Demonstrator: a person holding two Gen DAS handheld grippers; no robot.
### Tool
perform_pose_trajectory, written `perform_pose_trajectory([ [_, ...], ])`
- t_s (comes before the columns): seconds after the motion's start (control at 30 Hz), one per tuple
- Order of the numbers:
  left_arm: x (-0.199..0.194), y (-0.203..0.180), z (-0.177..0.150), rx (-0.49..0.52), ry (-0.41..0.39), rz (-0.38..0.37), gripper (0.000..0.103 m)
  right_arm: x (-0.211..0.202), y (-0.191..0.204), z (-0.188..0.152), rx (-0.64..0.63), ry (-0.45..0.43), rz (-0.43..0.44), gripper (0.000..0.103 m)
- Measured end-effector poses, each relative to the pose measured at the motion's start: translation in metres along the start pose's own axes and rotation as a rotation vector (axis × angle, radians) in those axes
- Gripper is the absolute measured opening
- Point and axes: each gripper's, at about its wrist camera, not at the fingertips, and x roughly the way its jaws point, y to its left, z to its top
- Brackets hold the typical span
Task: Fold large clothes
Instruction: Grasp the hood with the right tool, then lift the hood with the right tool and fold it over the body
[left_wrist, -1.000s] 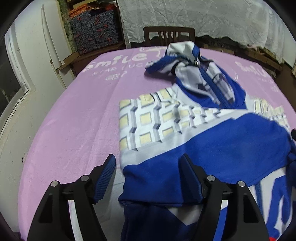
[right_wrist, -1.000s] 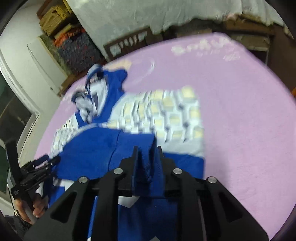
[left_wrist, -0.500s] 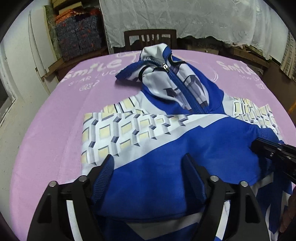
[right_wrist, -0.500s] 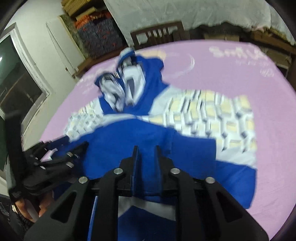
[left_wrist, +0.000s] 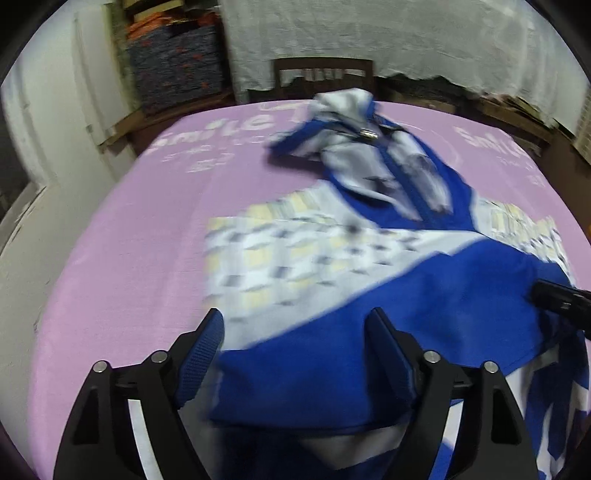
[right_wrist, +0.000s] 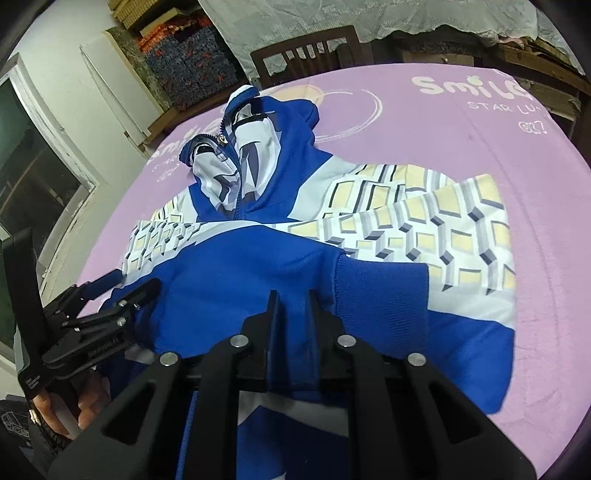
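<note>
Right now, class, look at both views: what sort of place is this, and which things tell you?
Probably a room in a home, used partly for storage: a wooden chair behind a table under a pink blanket, stacked patterned boxes against the wall, and a lace cloth draped behind.

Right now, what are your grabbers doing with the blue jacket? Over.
Left gripper open over the jacket. Right gripper shut on blue fabric. Jacket partly folded on pink cloth. Nothing in the way.

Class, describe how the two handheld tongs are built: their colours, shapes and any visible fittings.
Both tongs are black, angular frames with cut-out openings and silver round bolts. The left tongs carry textured blue pads. The right tongs have thin dark fingers. No cables are visible.
</note>
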Motion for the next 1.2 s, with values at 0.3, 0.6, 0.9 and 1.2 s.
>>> perform_pose_trajectory([
  [0.3,0.005,0.053,-0.007,-0.103,0.052,0.049,0.076,-0.041,0.054,0.077,-0.117,-0.138,-0.086,0.059],
  [0.6,-0.017,0.057,-0.004,-0.153,0.002,0.027,0.076,0.023,0.084,0.158,-0.128,-0.215,-0.175,0.083],
  [0.9,0.003,0.042,-0.007,-0.123,0.064,0.045,0.076,0.127,0.064,0.189,-0.005,-0.128,-0.12,0.082],
  [1.2,0.004,0.045,-0.007,-0.136,0.061,0.051,0.076,0.146,0.077,0.197,-0.118,-0.101,-0.054,0.009],
])
